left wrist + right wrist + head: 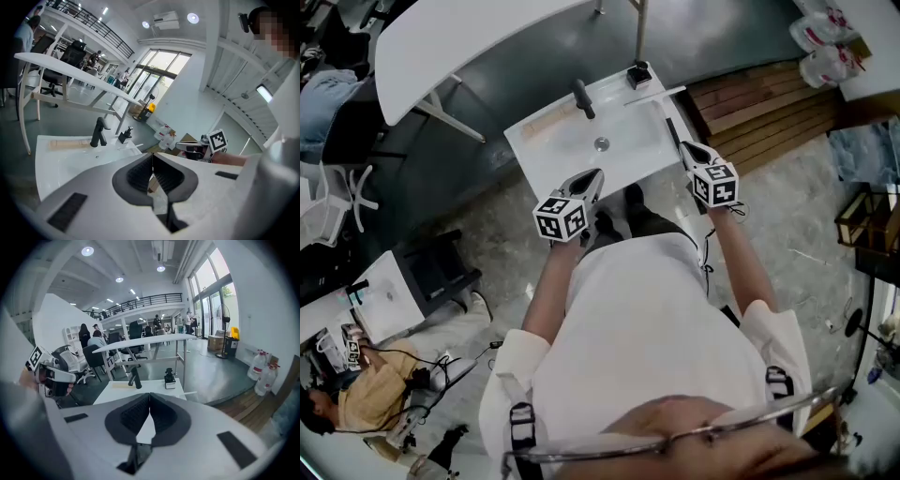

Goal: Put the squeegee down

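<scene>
White sink top, squeegee flat on it per head view, L gripper + R gripper fingers together, empty

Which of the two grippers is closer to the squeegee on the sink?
The right gripper, at the right edge of the sink, right beside the squeegee. The left gripper is at the front edge, farther away.

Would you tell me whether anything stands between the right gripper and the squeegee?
Nothing visible does. The squeegee lies on the sink's right rim; the right gripper, shut and empty, hangs close by its handle's near end, with nothing between them.
</scene>
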